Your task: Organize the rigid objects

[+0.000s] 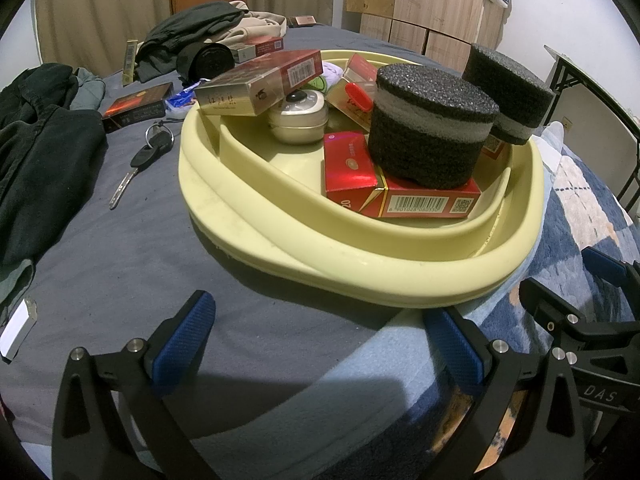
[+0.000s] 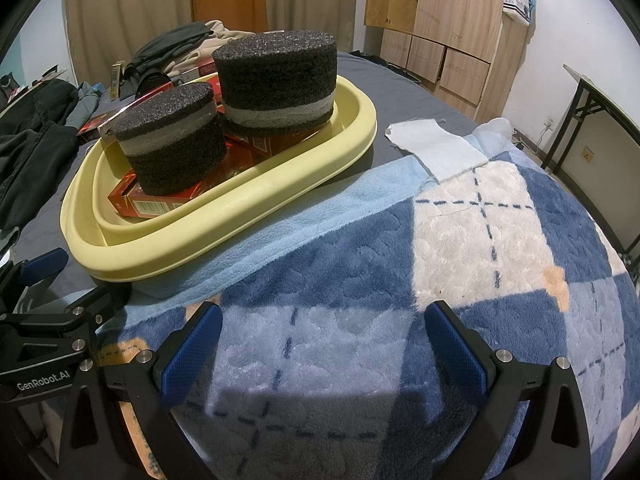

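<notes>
While both the left gripper [image 1: 320, 344] and right gripper [image 2: 324, 344] hang empty, jaws apart, the yellow basin [image 1: 360, 264] is mostly filled; a key [image 1: 140, 164] and dark box [image 1: 136, 110] remain at nine o'clock.

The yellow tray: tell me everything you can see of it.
The yellow tray is a pale, smooth, plastic-looking basin with rounded corners and a thick rolled rim, a second raised ridge running inside it. It sits upright on the grey bedsheet, one edge resting on the blue checked blanket. Inside lie red boxes, two dark foam cylinders and a small round tin. Neither gripper touches it.
</notes>
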